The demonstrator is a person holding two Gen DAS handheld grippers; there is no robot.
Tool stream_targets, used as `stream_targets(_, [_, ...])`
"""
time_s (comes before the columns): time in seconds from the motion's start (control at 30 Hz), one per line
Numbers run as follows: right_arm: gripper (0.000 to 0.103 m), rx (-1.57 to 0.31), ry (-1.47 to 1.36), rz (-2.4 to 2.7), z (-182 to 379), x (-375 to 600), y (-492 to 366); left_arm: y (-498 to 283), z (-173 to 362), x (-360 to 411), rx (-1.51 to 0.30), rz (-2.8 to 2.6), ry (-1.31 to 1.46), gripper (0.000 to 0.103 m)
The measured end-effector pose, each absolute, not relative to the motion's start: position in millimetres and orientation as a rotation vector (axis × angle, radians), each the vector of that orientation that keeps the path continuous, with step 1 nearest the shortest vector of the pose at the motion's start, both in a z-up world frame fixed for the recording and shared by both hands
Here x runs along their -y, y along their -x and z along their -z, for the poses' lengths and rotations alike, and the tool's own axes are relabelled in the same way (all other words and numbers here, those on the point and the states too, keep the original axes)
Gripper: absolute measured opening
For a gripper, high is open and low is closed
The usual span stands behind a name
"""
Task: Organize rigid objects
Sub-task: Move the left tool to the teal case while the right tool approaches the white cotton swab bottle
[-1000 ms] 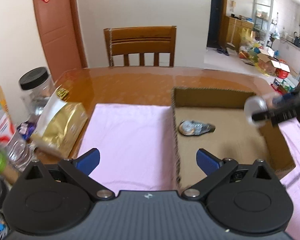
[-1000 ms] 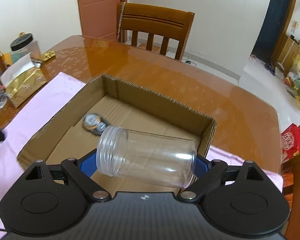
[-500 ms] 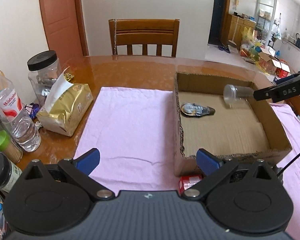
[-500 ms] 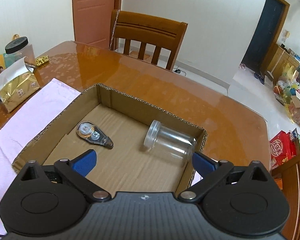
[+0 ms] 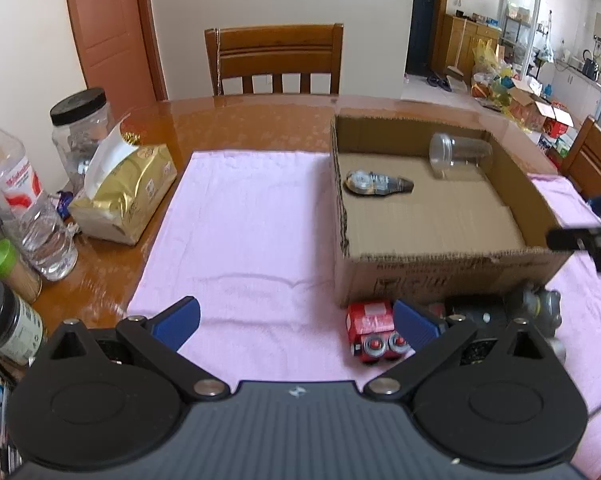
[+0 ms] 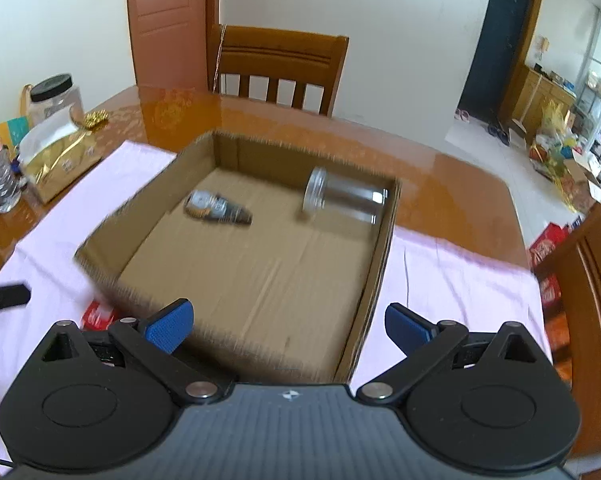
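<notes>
A clear plastic jar [image 6: 344, 200] lies on its side in the far right corner of the cardboard box [image 6: 380, 264], also visible as the jar [image 5: 460, 154] in the left wrist view. A correction tape dispenser [image 6: 216, 208] lies in the box's far left part. My right gripper [image 6: 288, 326] hangs open and empty over the box's near edge. My left gripper [image 5: 296, 322] is open and empty above the pink cloth [image 5: 240, 220], in front of the box [image 5: 440, 260]. A red toy vehicle [image 5: 374, 332] sits beside its right finger.
Dark and grey small objects [image 5: 500, 312] lie in front of the box. At the left stand a gold tissue pack [image 5: 128, 188], a water bottle [image 5: 24, 200] and a black-lidded jar [image 5: 80, 128]. A wooden chair [image 5: 276, 60] is behind the table, another chair [image 6: 580, 280] at the right.
The right gripper opened and let go of the clear jar, which now lies in the box, then drew back toward the near edge. The left gripper also drew back, bringing the red toy into view.
</notes>
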State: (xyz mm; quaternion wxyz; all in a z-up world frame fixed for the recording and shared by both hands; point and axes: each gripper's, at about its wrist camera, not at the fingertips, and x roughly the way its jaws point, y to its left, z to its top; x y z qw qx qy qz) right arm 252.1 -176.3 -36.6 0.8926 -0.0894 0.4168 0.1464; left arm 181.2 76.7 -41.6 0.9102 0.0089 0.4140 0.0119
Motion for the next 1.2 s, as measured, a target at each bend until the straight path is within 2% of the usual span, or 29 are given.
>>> stream_targets(0.5, [0.103, -1.016, 0.119, -0.325, 77, 140, -153, -168, 55, -89, -0.889, 0.029, -0.03, 0.102])
stream_targets(0.9, [0.103, -1.155, 0.01, -0.136, 108, 94, -156, -173, 65, -102, -0.867, 0.153, -0.113, 0.102])
stream_targets(1.2, [0.103, -1.187, -0.044, 0.006, 121, 119, -154, -174, 77, -97, -0.896, 0.212, -0.119, 0.102])
